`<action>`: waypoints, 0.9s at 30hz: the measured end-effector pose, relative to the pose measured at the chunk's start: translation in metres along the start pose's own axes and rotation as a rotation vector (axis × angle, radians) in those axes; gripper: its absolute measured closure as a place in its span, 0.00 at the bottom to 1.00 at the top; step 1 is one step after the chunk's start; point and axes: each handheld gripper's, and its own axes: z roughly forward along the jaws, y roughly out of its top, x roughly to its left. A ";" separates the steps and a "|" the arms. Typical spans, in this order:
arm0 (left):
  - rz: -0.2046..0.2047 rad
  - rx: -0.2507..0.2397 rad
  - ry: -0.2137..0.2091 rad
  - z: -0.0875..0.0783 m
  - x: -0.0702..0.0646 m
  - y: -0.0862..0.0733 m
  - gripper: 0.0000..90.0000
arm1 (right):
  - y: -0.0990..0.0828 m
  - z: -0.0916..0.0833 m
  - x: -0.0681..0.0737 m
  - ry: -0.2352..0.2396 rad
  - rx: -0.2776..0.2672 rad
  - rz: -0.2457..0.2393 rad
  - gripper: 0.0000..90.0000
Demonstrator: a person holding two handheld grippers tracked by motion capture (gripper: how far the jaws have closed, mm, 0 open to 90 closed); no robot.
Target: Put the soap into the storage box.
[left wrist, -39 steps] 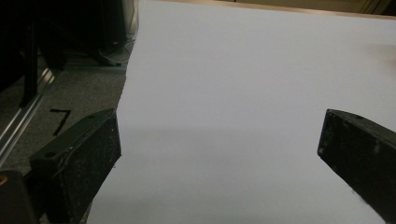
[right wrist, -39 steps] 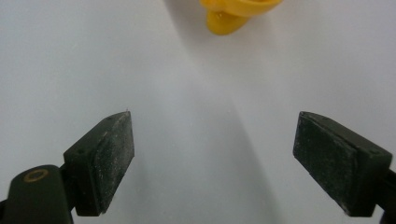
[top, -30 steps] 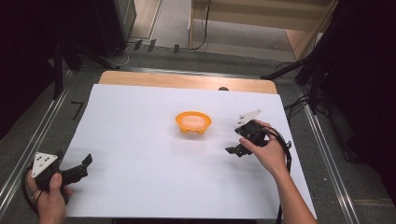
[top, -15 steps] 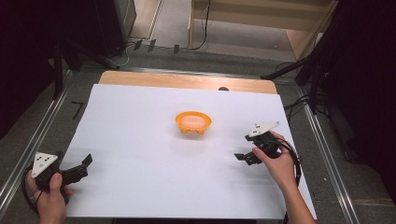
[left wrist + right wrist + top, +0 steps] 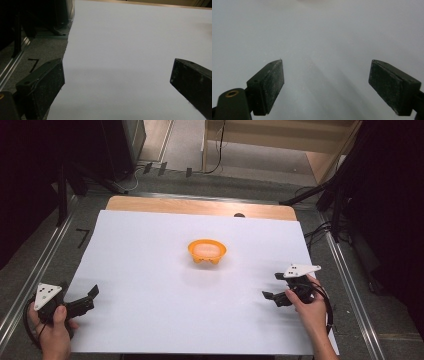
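White sheet (image 5: 165, 270) covers wooden table (image 5: 200, 206); orange bowl (image 5: 207, 251) mid-sheet; both grippers' jaws spread.

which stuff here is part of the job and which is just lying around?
In the job:
- orange bowl
- right gripper, open, nearest the bowl
- left gripper, open, at the sheet's near left edge

Lying about:
- white sheet covering the table
- wooden tabletop at the far edge
- cables on the floor
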 end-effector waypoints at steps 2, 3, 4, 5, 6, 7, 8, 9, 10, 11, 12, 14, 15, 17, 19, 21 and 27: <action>0.000 0.000 0.000 0.000 0.000 0.000 0.00 | -0.006 -0.003 0.000 -0.002 -0.016 0.013 0.15; 0.000 0.000 0.000 0.000 0.000 0.000 0.00 | -0.008 -0.005 0.000 -0.005 -0.020 0.017 0.15; 0.000 0.000 0.000 0.000 0.000 0.000 0.00 | -0.008 -0.005 0.000 -0.005 -0.020 0.017 0.15; 0.001 0.000 0.000 0.000 0.000 0.000 0.00 | -0.013 -0.008 0.000 -0.003 -0.035 0.023 0.15; 0.001 0.000 0.000 0.000 0.000 0.000 0.00 | -0.013 -0.008 0.000 -0.003 -0.035 0.023 0.15; 0.001 -0.001 0.000 0.000 0.000 0.000 0.00 | -0.015 -0.009 0.000 -0.006 -0.040 0.025 0.15; 0.000 -0.001 -0.001 0.000 0.000 0.000 0.00 | -0.021 -0.013 0.000 -0.013 -0.053 0.039 0.15; 0.000 -0.001 -0.001 0.000 0.000 0.000 0.00 | -0.024 -0.014 0.000 -0.019 -0.056 0.041 0.15; 0.000 -0.001 -0.001 0.000 0.000 0.000 0.00 | -0.027 -0.016 0.000 -0.026 -0.059 0.049 0.15; -0.001 -0.001 -0.001 0.000 0.000 0.000 0.00 | -0.029 -0.017 0.000 -0.027 -0.067 0.055 0.15; -0.001 -0.001 -0.001 0.000 0.000 0.000 0.00 | -0.032 -0.019 -0.001 -0.027 -0.076 0.060 0.15; 0.000 -0.001 -0.001 0.000 0.000 0.000 0.00 | -0.035 -0.021 0.000 -0.030 -0.084 0.069 0.15; -0.001 -0.001 -0.001 0.000 0.000 0.000 0.00 | -0.042 -0.025 0.000 -0.042 -0.101 0.077 0.15; 0.000 -0.001 -0.001 0.000 0.000 0.000 0.00 | -0.047 -0.027 0.000 -0.047 -0.105 0.085 0.15; -0.001 -0.001 -0.001 0.000 0.000 0.000 0.00 | -0.052 -0.030 -0.001 -0.057 -0.116 0.088 0.15; -0.001 -0.001 -0.001 0.000 0.000 0.000 0.00 | -0.056 -0.033 -0.001 -0.062 -0.119 0.095 0.15; -0.005 -0.004 -0.001 0.000 0.000 0.000 0.00 | -0.065 -0.042 -0.001 -0.081 -0.152 0.112 0.15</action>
